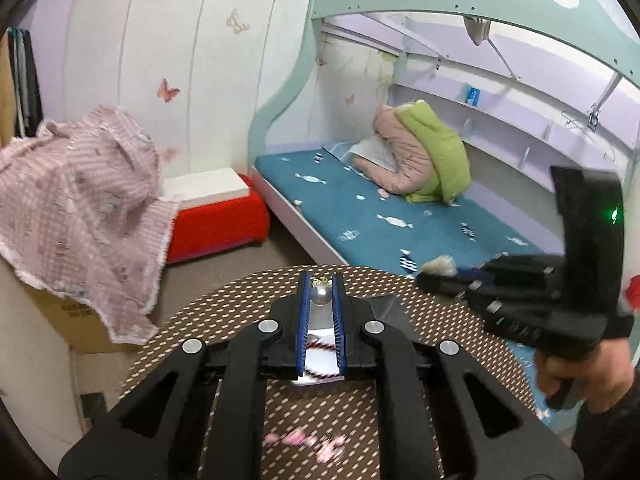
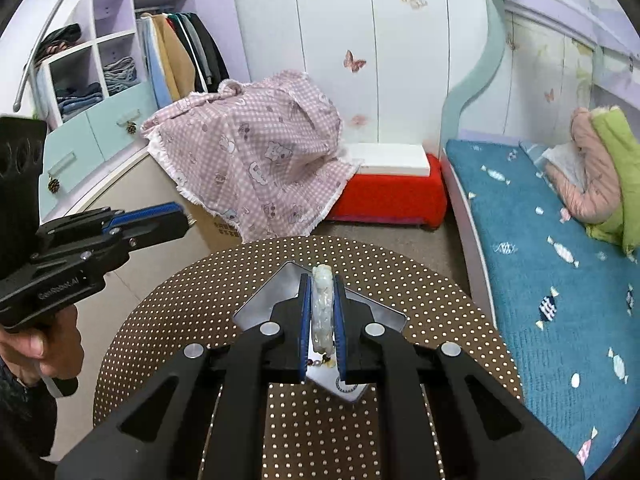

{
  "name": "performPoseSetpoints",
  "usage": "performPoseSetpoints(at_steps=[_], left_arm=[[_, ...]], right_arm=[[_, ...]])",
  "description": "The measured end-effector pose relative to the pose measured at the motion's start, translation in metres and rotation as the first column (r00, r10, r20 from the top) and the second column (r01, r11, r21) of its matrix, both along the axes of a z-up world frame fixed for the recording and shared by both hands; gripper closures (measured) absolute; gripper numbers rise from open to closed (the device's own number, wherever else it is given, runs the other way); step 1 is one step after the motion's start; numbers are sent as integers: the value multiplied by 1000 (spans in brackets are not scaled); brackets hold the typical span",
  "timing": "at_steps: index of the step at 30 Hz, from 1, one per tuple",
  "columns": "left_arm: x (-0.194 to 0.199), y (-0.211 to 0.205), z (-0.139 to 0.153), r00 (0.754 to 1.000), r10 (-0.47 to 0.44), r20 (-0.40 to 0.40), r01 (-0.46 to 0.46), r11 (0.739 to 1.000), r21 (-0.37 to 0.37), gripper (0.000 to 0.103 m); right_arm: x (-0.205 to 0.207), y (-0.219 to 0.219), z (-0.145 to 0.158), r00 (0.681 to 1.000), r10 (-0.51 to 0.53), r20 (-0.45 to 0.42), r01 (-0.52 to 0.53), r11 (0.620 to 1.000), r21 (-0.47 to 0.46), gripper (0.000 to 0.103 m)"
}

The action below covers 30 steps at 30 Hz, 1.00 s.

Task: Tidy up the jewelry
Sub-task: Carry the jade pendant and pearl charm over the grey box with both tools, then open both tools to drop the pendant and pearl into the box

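Note:
My left gripper (image 1: 321, 280) is shut on a silver ball pendant (image 1: 321, 294) with a small gold cap, held above a white tray (image 1: 320, 340). A dark red twisted cord (image 1: 320, 346) lies in the tray. Pink jewelry (image 1: 308, 440) lies blurred on the table below. My right gripper (image 2: 322, 276) is shut on a pale white carved bangle (image 2: 323, 308), held upright over the white tray (image 2: 276, 288). Small beads (image 2: 324, 361) and a dark bead ring (image 2: 346, 387) lie in the tray. Each gripper shows in the other view: the right (image 1: 440, 276), the left (image 2: 160, 216).
The round brown dotted table (image 2: 180, 320) bears the tray. A bed with a blue cover (image 2: 560, 280) is on the right. A red stool (image 2: 388, 196) and a box under pink checked cloth (image 2: 256, 152) stand beyond the table. A wardrobe (image 2: 100, 80) is at far left.

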State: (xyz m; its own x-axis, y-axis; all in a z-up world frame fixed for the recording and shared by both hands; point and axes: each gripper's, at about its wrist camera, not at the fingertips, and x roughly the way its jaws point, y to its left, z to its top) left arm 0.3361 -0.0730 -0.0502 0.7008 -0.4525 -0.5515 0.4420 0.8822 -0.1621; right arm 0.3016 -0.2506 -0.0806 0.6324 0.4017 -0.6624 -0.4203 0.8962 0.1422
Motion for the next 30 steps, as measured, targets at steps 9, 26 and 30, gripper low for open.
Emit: performPoseSetpoints(at_steps=[9, 26, 30], left_arm=[[34, -28, -32, 993, -30, -116, 30, 1000, -2, 92], [22, -9, -37, 994, 56, -94, -54, 998, 29, 11], [17, 0, -28, 993, 96, -74, -94, 995, 36, 9]], right_arm=[[23, 7, -33, 994, -9, -104, 8, 1000, -16, 94], [13, -2, -26, 993, -109, -43, 108, 994, -26, 20], [6, -7, -18, 989, -148, -16, 148, 989, -17, 8]])
